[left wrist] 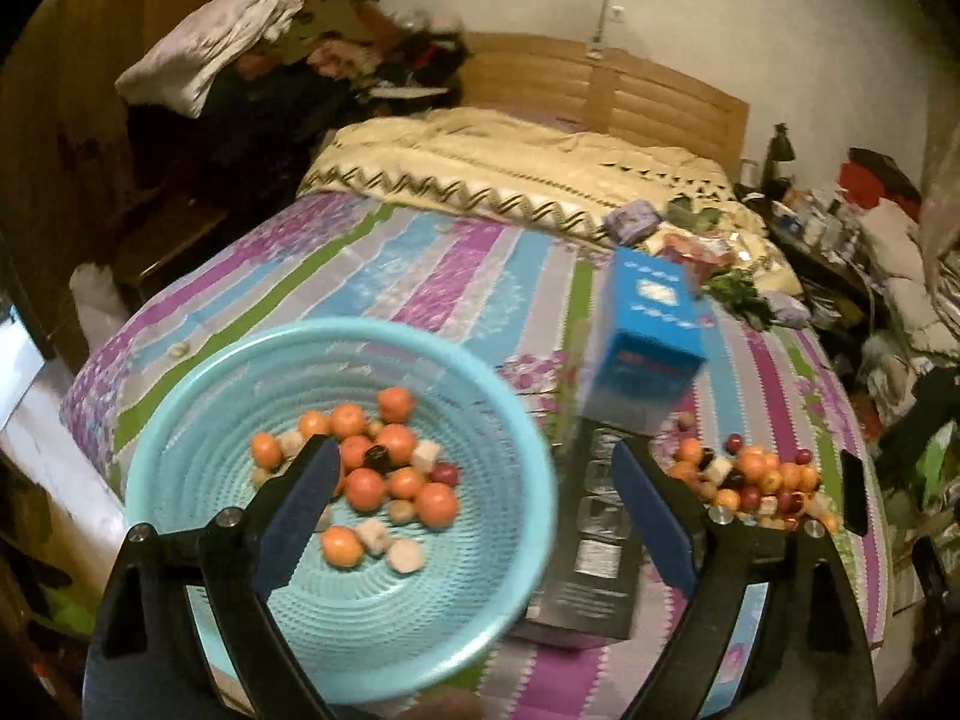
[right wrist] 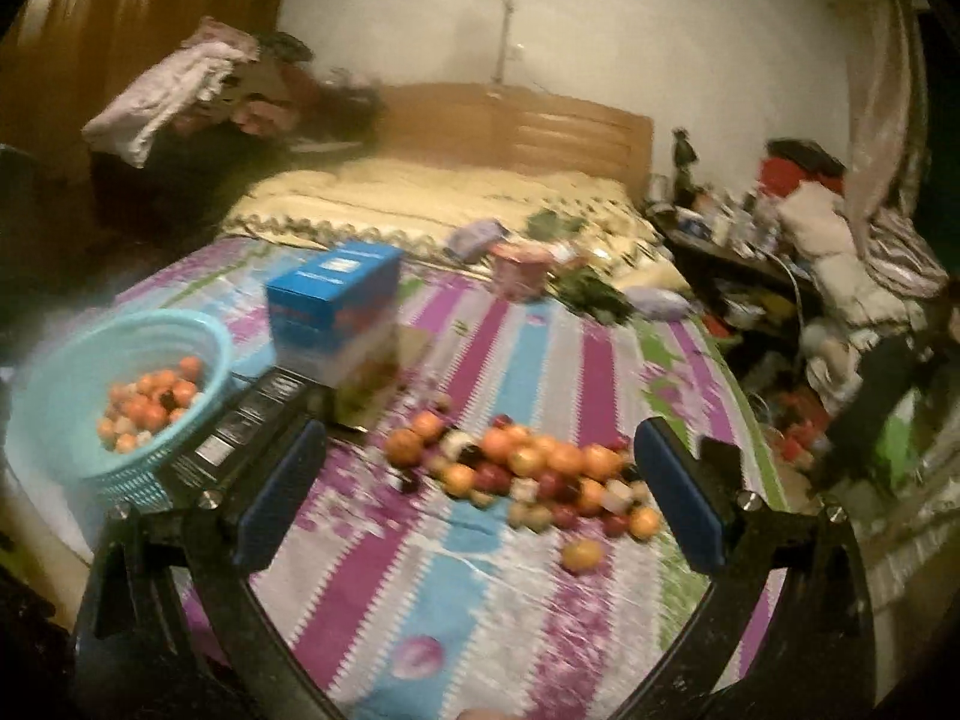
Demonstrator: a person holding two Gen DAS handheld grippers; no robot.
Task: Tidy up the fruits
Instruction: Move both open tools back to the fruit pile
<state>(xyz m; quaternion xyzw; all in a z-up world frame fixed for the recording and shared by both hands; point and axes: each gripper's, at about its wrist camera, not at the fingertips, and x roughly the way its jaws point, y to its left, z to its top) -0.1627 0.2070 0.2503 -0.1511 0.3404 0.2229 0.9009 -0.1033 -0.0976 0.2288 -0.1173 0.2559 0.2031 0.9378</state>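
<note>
While both grippers hang wide open w/ nothing held, left gripper (left wrist: 474, 474) over basket (left wrist: 198, 396), right gripper (right wrist: 480, 468) near loose fruit pile (right wrist: 528, 468) right of basket, risk: round fruit rolling off bed (right wrist: 468, 330) if nudged.

No text, brand, number or sign is legible in either view.

The blue box (left wrist: 645, 330) carries white print on its top face and a red mark on its side; both are blurred beyond reading. The black box (left wrist: 591, 546) lying beside the basket (left wrist: 180, 420) carries large pale lettering and a white label panel; motion blur makes the characters unreadable. In the right wrist view the same two boxes show only smeared marks.
</note>
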